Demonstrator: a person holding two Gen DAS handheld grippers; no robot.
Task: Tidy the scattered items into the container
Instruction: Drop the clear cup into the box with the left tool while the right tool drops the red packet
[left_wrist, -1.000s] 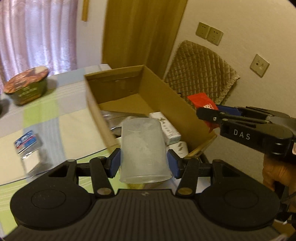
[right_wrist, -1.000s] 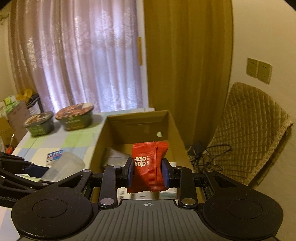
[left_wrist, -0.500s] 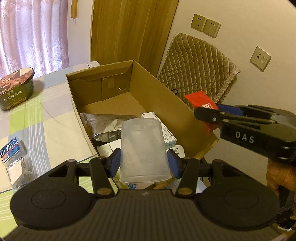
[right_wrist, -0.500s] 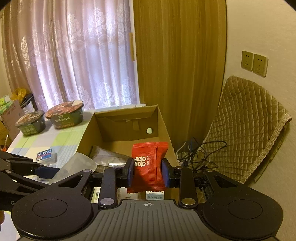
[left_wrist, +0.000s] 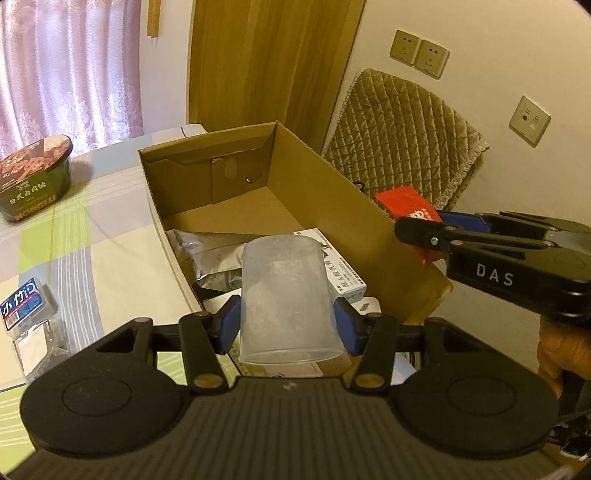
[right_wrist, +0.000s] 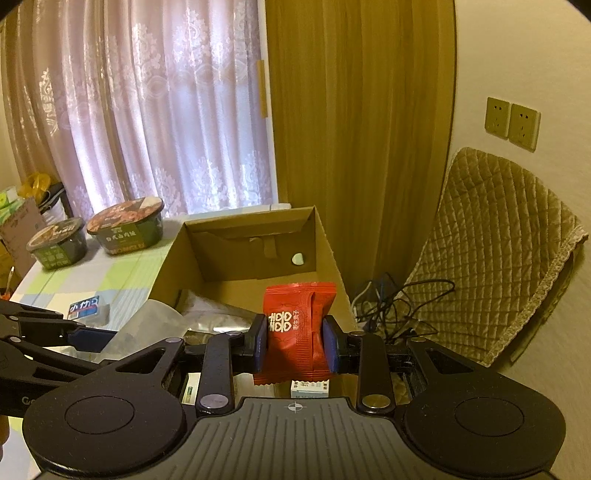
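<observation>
My left gripper (left_wrist: 286, 325) is shut on a frosted clear plastic cup (left_wrist: 286, 295), held above the near end of an open cardboard box (left_wrist: 314, 173). Inside the box lie a silver foil pouch (left_wrist: 207, 247) and a white carton (left_wrist: 345, 275). My right gripper (right_wrist: 295, 341) is shut on a red snack packet (right_wrist: 295, 325), hovering over the box's right wall (right_wrist: 332, 258). In the left wrist view the right gripper (left_wrist: 417, 227) and its red packet (left_wrist: 406, 203) appear at the right, just outside the box rim. The cup (right_wrist: 147, 325) shows at lower left in the right wrist view.
Two instant noodle bowls (right_wrist: 127, 225) (right_wrist: 57, 247) stand on the checked tablecloth left of the box. A small blue-labelled pack (left_wrist: 22, 306) lies near the table's front left. A quilted chair (right_wrist: 491, 251) and cables (right_wrist: 391, 306) sit right of the table.
Both grippers have risen and moved forward over the box with their loads, so the box interior now shows more fully. The grips have not changed.
</observation>
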